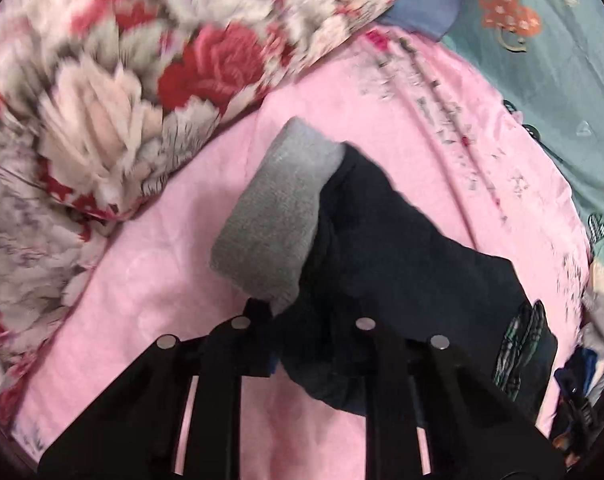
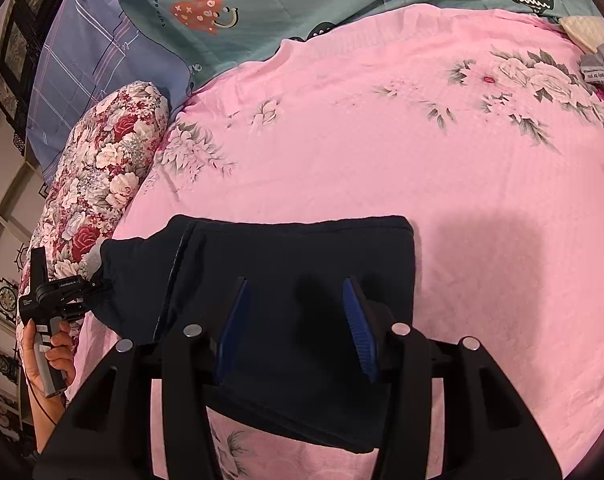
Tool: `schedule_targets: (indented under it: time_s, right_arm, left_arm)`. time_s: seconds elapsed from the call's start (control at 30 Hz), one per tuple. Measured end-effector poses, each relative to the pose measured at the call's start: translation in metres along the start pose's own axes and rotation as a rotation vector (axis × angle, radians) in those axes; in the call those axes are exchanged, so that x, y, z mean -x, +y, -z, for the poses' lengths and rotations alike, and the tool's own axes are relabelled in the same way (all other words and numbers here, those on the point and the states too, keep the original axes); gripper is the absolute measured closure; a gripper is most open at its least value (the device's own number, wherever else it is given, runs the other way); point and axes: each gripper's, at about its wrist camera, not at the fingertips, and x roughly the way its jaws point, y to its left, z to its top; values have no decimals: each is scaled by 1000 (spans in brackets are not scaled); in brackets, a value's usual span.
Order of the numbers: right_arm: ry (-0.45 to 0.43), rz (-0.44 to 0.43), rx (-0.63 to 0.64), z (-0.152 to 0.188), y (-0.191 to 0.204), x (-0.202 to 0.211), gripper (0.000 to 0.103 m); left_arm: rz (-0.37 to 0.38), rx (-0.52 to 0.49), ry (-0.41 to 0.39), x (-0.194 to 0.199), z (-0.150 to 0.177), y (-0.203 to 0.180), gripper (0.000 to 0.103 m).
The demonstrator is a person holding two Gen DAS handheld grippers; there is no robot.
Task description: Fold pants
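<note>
Fingers first, through the left wrist view: the left gripper [image 1: 302, 316] has its black fingers [image 1: 258, 312] drawn nearly together over the near edge of the dark navy folded pants [image 1: 381, 240], right where the grey ribbed cuff [image 1: 274, 216] meets the navy cloth. They look pinched onto that edge, though motion blur and dark fabric hide the actual contact, so I take it as a likely grip and no more. From this side the pants run away from the gripper toward the right, lying on the pink flowered bedsheet [image 1: 162, 280], with the red-and-white floral bolster [image 1: 122, 100] just beyond the cuff.

Now the right wrist view: the right gripper [image 2: 298, 320] hovers over the pants [image 2: 302, 248] with its blue-padded fingers [image 2: 357, 324] about half apart, the cloth lying beneath and between them, pads not pressing on it. Here the bundle lies crosswise, long axis left to right, the cuff end poking left toward the bolster [image 2: 102, 184], the square folded edge to the right. At far left a hand [image 2: 50, 356] holds the other gripper's handle, its tip at the cuff end.

For the fold to come out clean, I'd say the left should carry the cuff end across along that long axis and lay it flush on the opposite edge, while the right stays low to pin the middle so the layers don't slide on the bedsheet [image 2: 421, 140].
</note>
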Motion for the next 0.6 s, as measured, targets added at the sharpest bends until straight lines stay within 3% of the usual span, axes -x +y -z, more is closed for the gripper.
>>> schedule_targets:
  time_s: [0.1,0.23,0.33,0.43,0.53,0.6]
  right_arm:
    - [-10,-2,-1,2,-3,5,54]
    - [-31,-13,-12,3,-9,16,54]
    - [-56,-23,-21,5,-14,28,54]
    - [-68,-28,-38,10,-19,37,54]
    - [-60,-20,-59,17,-29,44,54]
    - [-55,-10,-62,21,-32,47,54]
  left_arm:
    - [43,-158,-109,47,9,-50,87]
    - [138,-380,-159,85,33,-135,87]
    - [143,-522,-141,78,59,-192,87]
    - [159,-605,-32,38,92,-238,84]
    - [171,-643,116,-5,119,-259,54]
    - [178,-684,147,-10,136,-266,37]
